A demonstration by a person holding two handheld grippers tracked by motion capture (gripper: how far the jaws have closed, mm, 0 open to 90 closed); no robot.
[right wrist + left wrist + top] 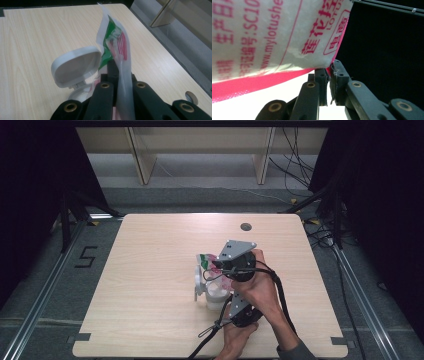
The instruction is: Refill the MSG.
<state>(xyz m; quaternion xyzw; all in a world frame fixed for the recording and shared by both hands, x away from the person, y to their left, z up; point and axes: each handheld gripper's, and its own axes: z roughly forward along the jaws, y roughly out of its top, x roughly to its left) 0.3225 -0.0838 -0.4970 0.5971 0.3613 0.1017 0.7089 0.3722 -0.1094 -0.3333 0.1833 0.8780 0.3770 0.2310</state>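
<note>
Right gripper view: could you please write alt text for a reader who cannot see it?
The right gripper is shut on a thin plastic bag printed green and red, held upright. Behind it, a white container's hinged lid stands open over a light wooden table.

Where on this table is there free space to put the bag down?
The table is bare left of the white container, and along the far edge around the round hole. It is crowded near the front middle, where both grippers hold the bag over the container.
</note>
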